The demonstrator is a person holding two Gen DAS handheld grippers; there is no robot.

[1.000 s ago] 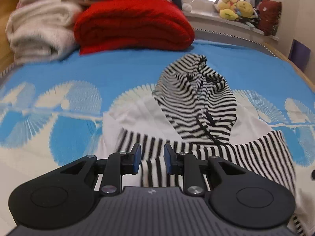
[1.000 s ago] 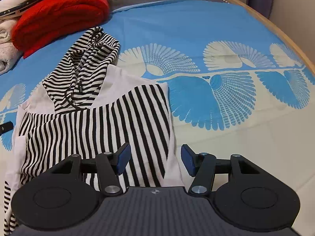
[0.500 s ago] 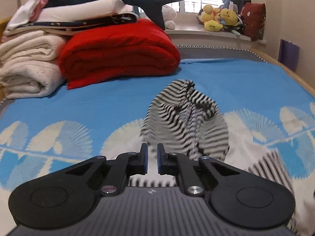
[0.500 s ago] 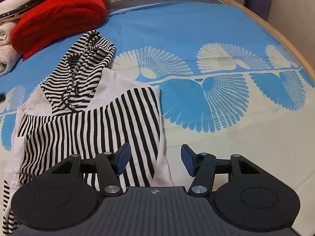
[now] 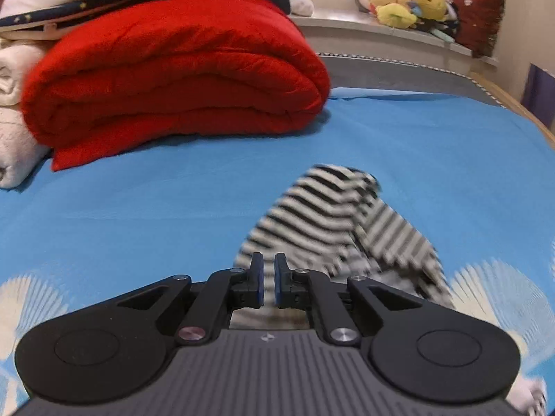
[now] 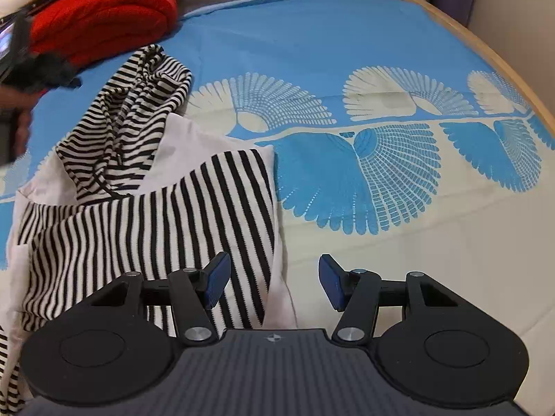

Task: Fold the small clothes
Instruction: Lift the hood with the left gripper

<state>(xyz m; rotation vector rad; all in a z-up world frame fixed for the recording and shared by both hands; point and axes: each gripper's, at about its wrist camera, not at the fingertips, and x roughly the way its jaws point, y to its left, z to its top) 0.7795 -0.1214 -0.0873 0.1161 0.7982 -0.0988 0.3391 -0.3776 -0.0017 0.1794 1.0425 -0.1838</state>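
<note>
1. The right gripper (image 6: 271,282) is nearest in its own view, its blue-padded fingers (image 6: 216,279) spread wide apart and holding nothing. The left finger hangs over the striped edge of the garment, the right finger over bare cream bedsheet (image 6: 433,249).
2. The left gripper (image 5: 267,279) has its pads (image 5: 257,277) drawn close, with only a narrow slot between them. Striped cloth shows through and below the slot, but whether the pads pinch it cannot be told.
3. The striped hoodie (image 6: 149,215) lies on the bedsheet just ahead of the right gripper: a black-and-white striped panel folded across a white body, its right edge beside the blue fan pattern.
4. Beyond that panel lies the striped hood (image 6: 135,111), crumpled, with a dark drawstring running down its middle. In the left wrist view the same hood (image 5: 333,215) shows blurred, just past the fingertips.
5. Farther back a folded red blanket (image 5: 180,83) rests on the blue part of the sheet, well apart from the hood.
6. Cream towels (image 5: 14,131) are stacked touching its left side.
7. Farthest off, yellow plush toys (image 5: 409,0) sit on the window ledge.
</note>
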